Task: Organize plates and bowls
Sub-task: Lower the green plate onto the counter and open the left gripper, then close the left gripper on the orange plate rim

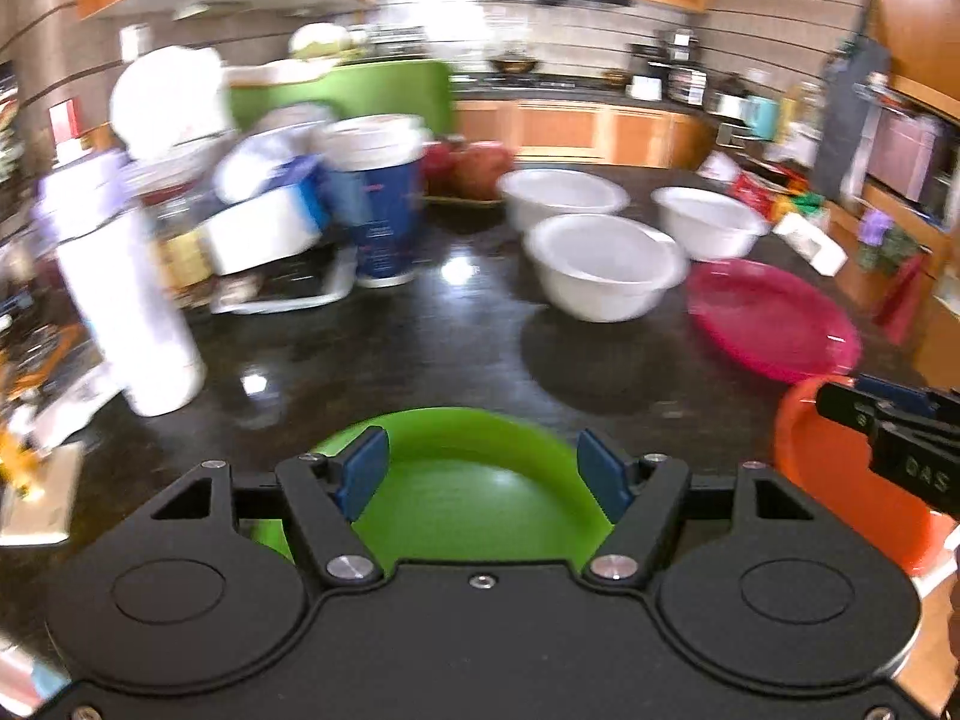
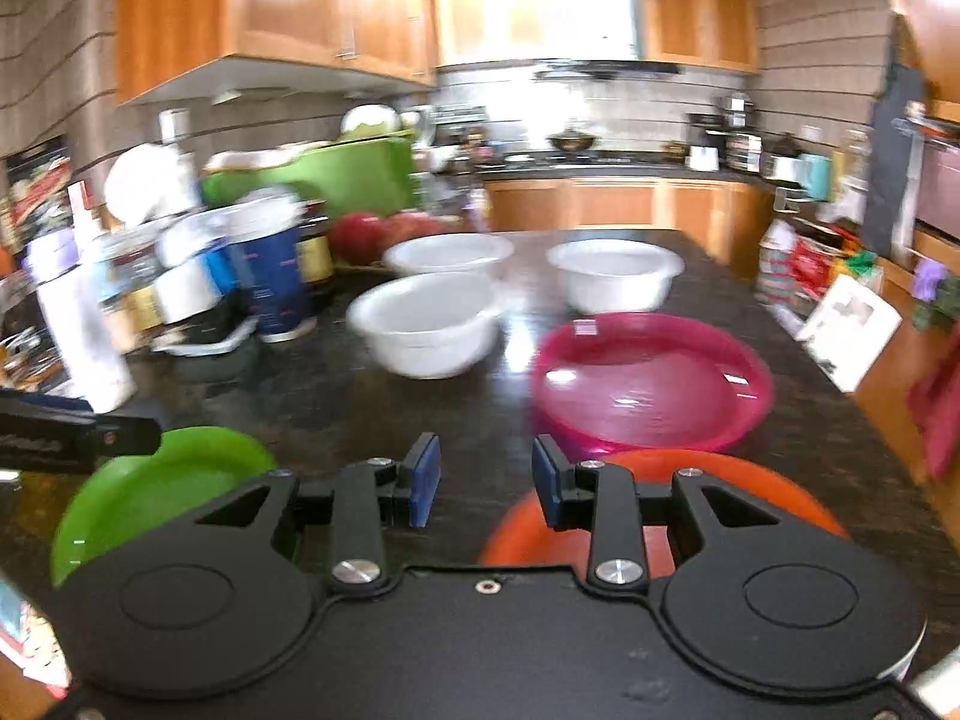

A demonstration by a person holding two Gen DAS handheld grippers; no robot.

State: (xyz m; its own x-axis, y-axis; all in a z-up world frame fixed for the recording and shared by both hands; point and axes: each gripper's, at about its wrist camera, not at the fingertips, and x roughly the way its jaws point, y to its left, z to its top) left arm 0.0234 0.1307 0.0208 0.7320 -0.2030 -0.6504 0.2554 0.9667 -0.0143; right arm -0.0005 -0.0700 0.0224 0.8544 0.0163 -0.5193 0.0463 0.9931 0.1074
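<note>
At the near edge of the dark, glossy desk, the left hand-held gripper gapes empty over the green plate; the right hand-held gripper, partly open and empty, hovers beside the orange plate. Three white bowls and a pink plate sit farther off. Crowded clutter on the left could get knocked; the slick surface may let plates slide. Wooden kitchen cabinets stand behind.

The other tool bears pale letters, seemingly "DAS"; other print is blurred.
</note>
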